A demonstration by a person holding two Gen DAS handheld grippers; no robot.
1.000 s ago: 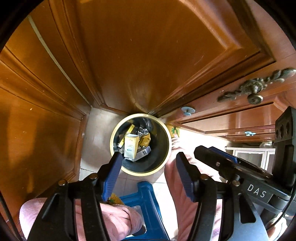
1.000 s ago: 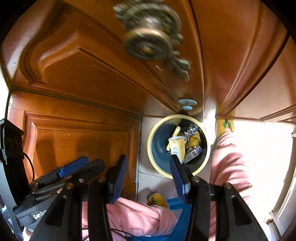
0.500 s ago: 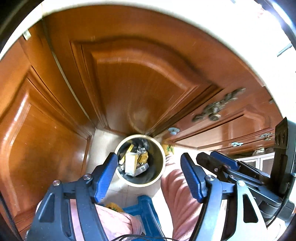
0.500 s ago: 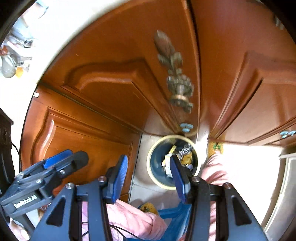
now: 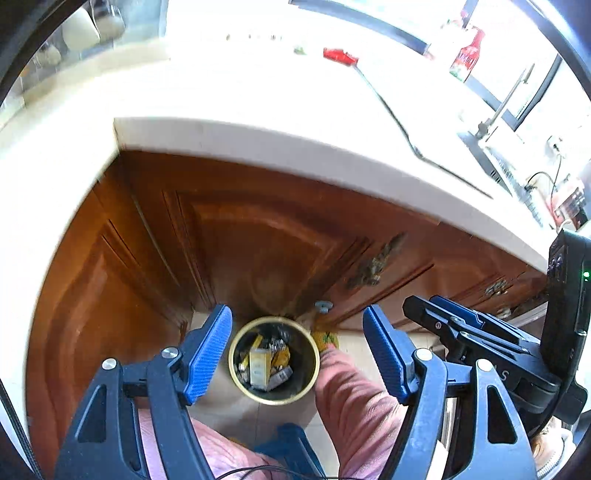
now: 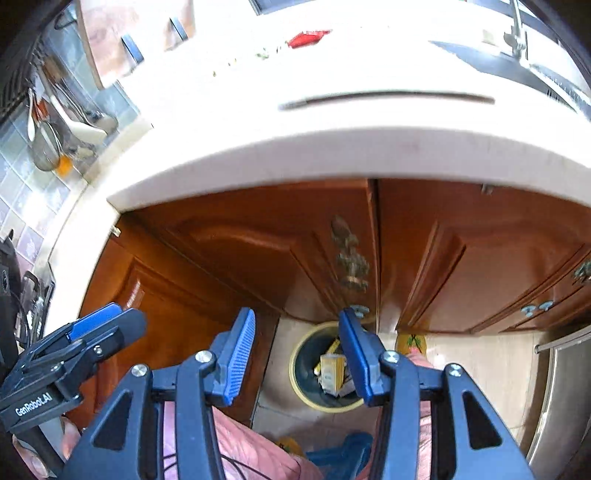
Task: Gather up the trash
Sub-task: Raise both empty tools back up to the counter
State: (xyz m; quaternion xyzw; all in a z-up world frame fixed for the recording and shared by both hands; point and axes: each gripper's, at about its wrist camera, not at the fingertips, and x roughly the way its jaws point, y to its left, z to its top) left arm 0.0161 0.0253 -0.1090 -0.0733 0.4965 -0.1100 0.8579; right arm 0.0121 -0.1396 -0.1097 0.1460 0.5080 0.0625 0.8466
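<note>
A yellow-rimmed trash bin (image 5: pixel 235 360) (image 6: pixel 295 373) stands on the floor by the cabinet corner. It holds a yellow carton (image 5: pixel 258 365) (image 6: pixel 328 369) and other wrappers. My left gripper (image 5: pixel 295 313) hangs high above the bin, open, with nothing between its blue pads. My right gripper (image 6: pixel 296 314) is open too and holds nothing; its right finger covers part of the bin. A red wrapper (image 5: pixel 340 55) (image 6: pixel 308 37) lies on the white countertop (image 5: pixel 258 96) (image 6: pixel 332 147), far from both grippers.
Brown cabinet doors (image 5: pixel 266 236) (image 6: pixel 258 236) run below the counter. A sink with a faucet (image 5: pixel 509 96) (image 6: pixel 517 33) is at the right, a red bottle (image 5: pixel 469 55) behind it. Utensils (image 6: pixel 66 122) hang at the left. A person's pink trouser legs (image 5: pixel 354 398) and a blue stool (image 5: pixel 291 443) are below.
Both grippers have risen from near the bin to above the counter edge, so the countertop has come into view and the bin looks smaller. The left jaws have widened.
</note>
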